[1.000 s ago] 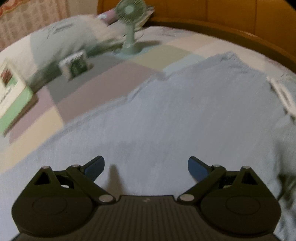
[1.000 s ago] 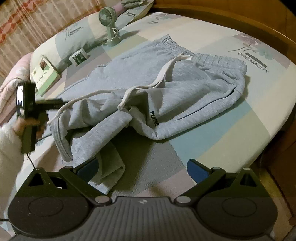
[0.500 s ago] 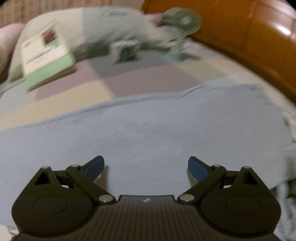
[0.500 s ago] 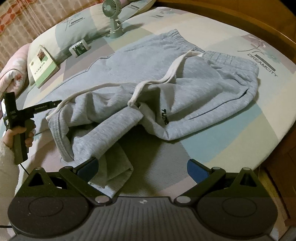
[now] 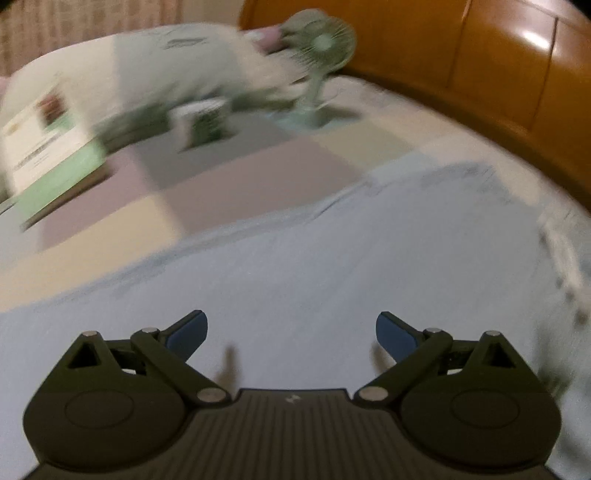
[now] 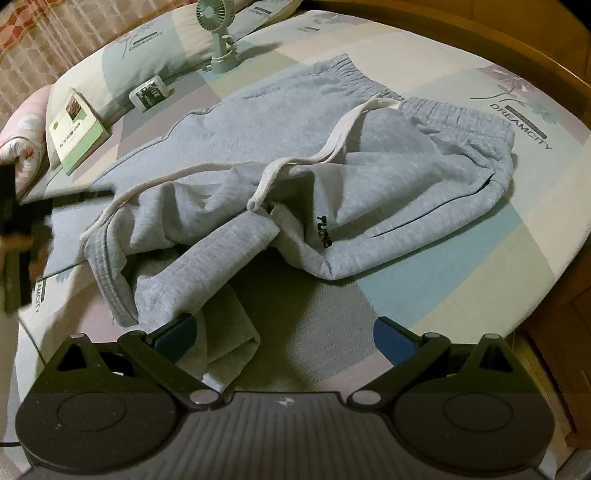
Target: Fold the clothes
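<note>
Swung further left since half a second ago, left gripper [image 5: 291, 334], fingers wide, empty, above flat grey sweatpants [image 6: 280, 177] on patchwork bed [image 6: 436, 288]; right gripper [image 6: 282, 332] likewise wide, left fingertip at crumpled leg.

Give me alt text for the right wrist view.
Grey sweatpants lie rumpled on a patchwork bedsheet, one leg folded over, white drawstring trailing. The open right gripper hovers near the cuff; a small fan and book sit behind.
</note>
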### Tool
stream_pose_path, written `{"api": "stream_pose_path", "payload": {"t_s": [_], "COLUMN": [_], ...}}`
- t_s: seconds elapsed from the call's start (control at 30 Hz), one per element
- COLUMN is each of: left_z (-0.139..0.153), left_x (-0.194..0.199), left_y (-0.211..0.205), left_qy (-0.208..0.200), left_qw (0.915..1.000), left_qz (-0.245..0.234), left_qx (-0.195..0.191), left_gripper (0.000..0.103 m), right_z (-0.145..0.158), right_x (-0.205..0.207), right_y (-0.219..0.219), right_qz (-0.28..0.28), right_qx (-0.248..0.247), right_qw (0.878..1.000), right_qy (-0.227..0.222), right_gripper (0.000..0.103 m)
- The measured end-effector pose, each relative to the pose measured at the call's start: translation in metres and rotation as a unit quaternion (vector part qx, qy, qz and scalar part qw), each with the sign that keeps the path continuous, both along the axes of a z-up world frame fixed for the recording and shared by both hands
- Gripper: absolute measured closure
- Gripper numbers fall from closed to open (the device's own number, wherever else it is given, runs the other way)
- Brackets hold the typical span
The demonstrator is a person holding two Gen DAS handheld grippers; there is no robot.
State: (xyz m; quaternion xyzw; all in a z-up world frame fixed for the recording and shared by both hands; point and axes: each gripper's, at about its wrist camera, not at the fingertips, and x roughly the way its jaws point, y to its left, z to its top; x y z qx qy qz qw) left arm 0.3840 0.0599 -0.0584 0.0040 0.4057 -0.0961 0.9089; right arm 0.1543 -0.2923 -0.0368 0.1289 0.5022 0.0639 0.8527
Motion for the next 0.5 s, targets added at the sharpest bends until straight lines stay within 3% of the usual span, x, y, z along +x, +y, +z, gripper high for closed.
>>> {"api": "stream_pose_path", "payload": {"t_s": [0.07, 0.17, 0.2, 0.33, 0.5], "left_z": [0.005, -0.001, -0.006, -0.031, -0.051], "left_x": [0.024, 0.058, 0.069, 0.103, 0.140], "left_y": [-0.018, -0.050, -0.062, -0.095, -0.097], "left_qy": [0.001, 0.020, 0.029, 0.044, 0.022], "left_qw": [0.9988, 0.9905, 0.9885, 0.9900, 0.9982], "left_qz": [-0.023, -0.072, -0.084, -0.100, -0.045], "left_qx": [-0.043, -0.116, -0.122, -0.089, -0.033], "left_gripper": [0.006, 0.006, 0.006, 0.006, 0.006], "right_z": [0.000, -0.001, -0.001, -0.004, -0.013], "right_x": [-0.001, -0.001, 0.000, 0.002, 0.007], "right_y": [-0.002, -0.008, -0.010, -0.020, -0.030], "right_qz": [-0.003, -0.009, -0.011, -0.017, -0.018], "right_qx": [0.001, 0.001, 0.001, 0.007, 0.015], "right_qw": [1.000, 1.000, 1.000, 1.000, 1.000], "right_qy": [0.000, 0.001, 0.001, 0.003, 0.008], "right_gripper": [0.000, 0.000, 0.000, 0.000, 0.000]}}
